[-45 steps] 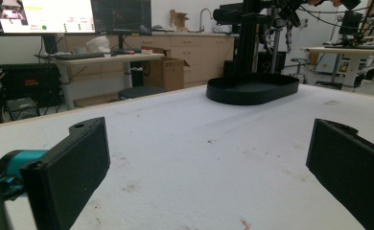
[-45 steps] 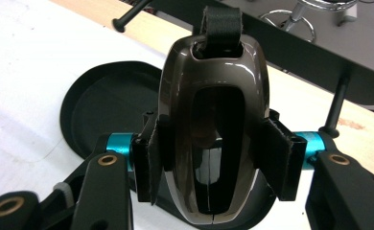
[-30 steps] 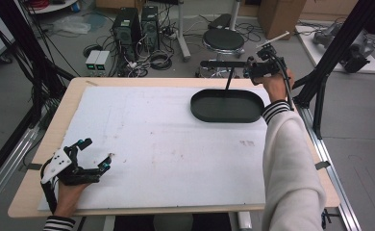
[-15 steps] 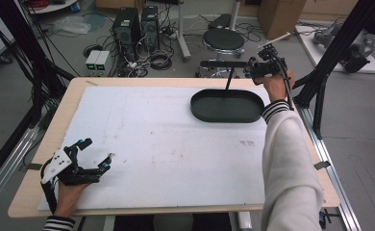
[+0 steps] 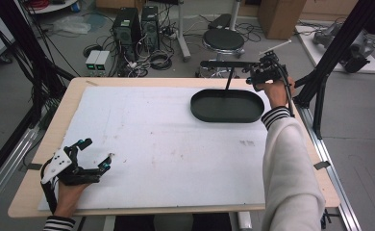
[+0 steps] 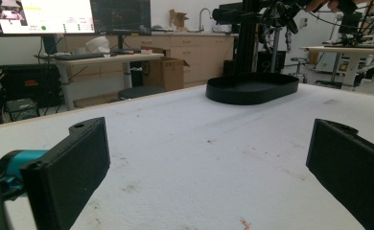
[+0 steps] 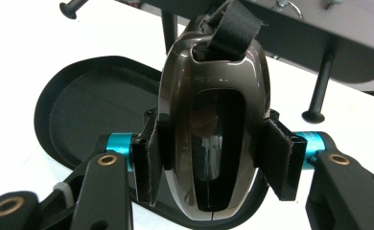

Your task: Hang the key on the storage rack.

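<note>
right gripper view, right gripper (image 7: 214, 158) clamping glossy brown fob (image 7: 214, 120), left gripper (image 6: 204, 177) spread wide

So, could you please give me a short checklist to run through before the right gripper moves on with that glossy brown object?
1. Grip on the glossy brown object: right gripper has a pad on each side of it. Ok.
2. Object upright between the jaws, strap at its top: ok.
3. Black oval tray beneath the gripper is empty: ok.
4. Black rack stands close behind the object; clearance: cannot tell.
5. Left gripper open, low at the near left of the table, far from the tray: ok.
</note>
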The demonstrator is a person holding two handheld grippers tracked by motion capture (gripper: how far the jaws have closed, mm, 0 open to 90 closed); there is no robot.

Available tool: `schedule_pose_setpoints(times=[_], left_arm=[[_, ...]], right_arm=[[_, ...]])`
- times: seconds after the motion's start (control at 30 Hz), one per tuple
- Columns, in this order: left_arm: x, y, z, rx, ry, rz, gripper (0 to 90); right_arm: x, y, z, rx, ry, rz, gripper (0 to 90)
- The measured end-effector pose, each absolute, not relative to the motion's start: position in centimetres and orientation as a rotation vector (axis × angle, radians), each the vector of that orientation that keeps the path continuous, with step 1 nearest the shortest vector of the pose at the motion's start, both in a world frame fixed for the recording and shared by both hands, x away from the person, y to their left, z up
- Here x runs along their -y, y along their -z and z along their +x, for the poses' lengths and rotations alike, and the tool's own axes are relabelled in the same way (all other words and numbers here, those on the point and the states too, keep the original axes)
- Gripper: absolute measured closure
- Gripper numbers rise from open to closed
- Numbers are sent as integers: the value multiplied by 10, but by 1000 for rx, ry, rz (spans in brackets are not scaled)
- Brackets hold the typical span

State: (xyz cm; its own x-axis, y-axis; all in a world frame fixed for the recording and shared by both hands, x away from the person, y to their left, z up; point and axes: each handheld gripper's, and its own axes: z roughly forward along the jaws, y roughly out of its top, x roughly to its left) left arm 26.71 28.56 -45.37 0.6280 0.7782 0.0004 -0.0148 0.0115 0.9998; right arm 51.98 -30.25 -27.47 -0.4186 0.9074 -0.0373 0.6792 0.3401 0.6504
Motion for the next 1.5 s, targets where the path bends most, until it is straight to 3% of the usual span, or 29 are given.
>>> schedule_pose_setpoints(times=[1.5], left_arm=[[-286,454,267,-684,-698,1442,17]], right_arm=[[313,340,528,-2193,-827,1526,473]])
